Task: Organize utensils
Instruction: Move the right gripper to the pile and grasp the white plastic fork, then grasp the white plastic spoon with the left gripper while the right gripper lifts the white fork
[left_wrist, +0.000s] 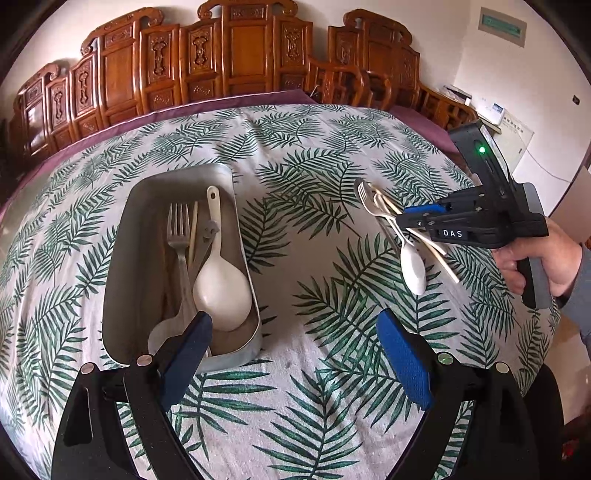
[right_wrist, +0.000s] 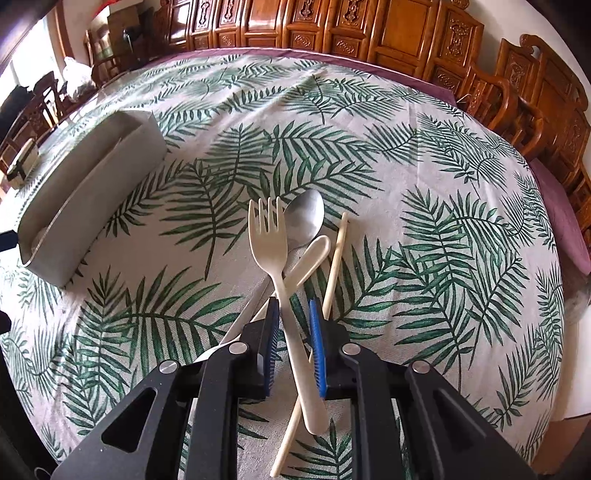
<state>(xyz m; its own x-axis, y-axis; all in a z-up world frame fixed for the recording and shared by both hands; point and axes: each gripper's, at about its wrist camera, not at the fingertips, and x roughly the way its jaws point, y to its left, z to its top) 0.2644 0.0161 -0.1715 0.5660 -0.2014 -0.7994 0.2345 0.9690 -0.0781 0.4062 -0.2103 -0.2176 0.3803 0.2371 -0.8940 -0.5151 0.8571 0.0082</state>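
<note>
A metal tray (left_wrist: 122, 258) on the leaf-print cloth holds a metal fork (left_wrist: 177, 229), a chopstick, a big white spoon (left_wrist: 221, 291) and a grey spoon. My left gripper (left_wrist: 295, 332) hangs open and empty; its left finger overlaps the tray's near corner. To the right lies a pile: a cream fork (right_wrist: 267, 236), a metal spoon (right_wrist: 304, 216), a white spoon (right_wrist: 314, 251) and chopsticks (right_wrist: 338, 258). My right gripper (right_wrist: 293, 306) is down on the pile. Its jaws stand narrowly apart around the cream fork's handle, with gaps showing beside it.
The tray (right_wrist: 92, 184) sits far left in the right wrist view. Carved wooden chairs (left_wrist: 240, 59) line the table's far side, past a purple cloth edge. A person's hand (left_wrist: 532, 258) holds the right gripper (left_wrist: 406, 218) at the table's right.
</note>
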